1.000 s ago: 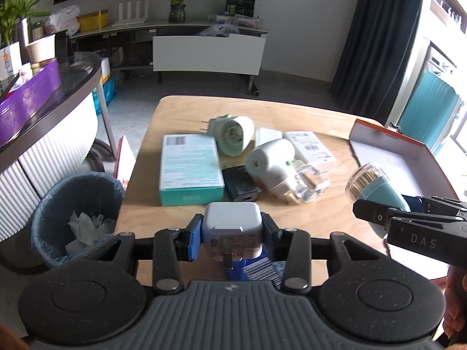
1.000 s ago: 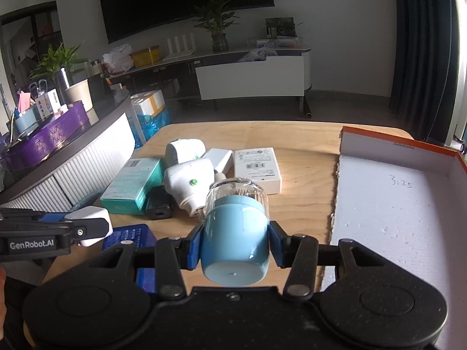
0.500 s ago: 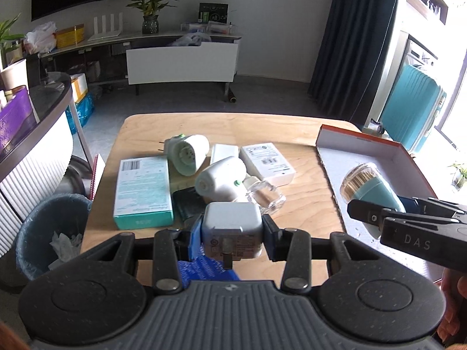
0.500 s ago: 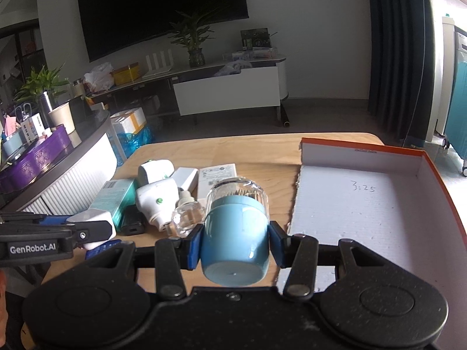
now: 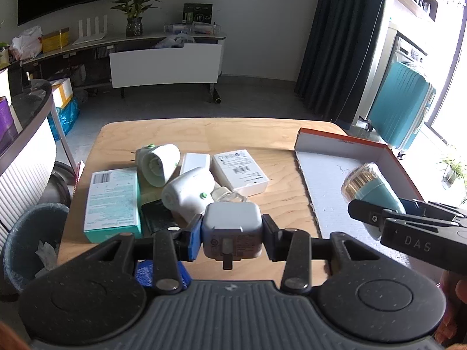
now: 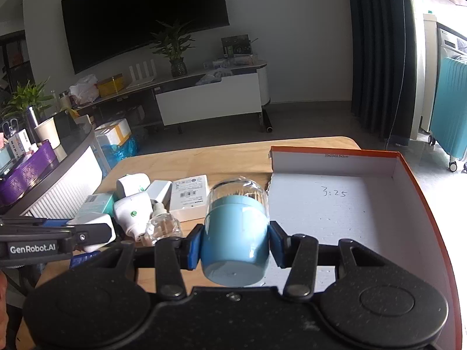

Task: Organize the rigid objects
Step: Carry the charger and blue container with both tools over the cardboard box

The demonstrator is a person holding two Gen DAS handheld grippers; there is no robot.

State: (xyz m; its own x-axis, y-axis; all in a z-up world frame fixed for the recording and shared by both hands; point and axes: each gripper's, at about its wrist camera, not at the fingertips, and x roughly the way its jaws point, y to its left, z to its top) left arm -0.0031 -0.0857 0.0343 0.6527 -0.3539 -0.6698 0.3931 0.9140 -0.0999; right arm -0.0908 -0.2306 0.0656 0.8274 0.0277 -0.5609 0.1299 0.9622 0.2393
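My left gripper [image 5: 232, 232] is shut on a white plug adapter [image 5: 232, 227] and holds it above the wooden table's [image 5: 204, 134] near edge. My right gripper [image 6: 235, 245] is shut on a blue toothpick jar [image 6: 235, 233] with a clear cap, held at the left edge of the orange-rimmed box lid [image 6: 402, 169]. The jar also shows in the left wrist view [image 5: 370, 186] over the lid [image 5: 341, 143]. The adapter shows in the right wrist view [image 6: 93, 227].
On the table lie a teal box [image 5: 112, 201], two white plug-in devices [image 5: 157, 163] [image 5: 186, 192], a white labelled box [image 5: 239, 170], a small clear bottle [image 6: 162, 224], a black item [image 5: 157, 218] and a blue pack [image 5: 146, 272]. A bin [image 5: 32, 242] stands left.
Both grippers have swung right with their objects still held. The box lid has come closer into both views, and the blue jar is now at its left edge.
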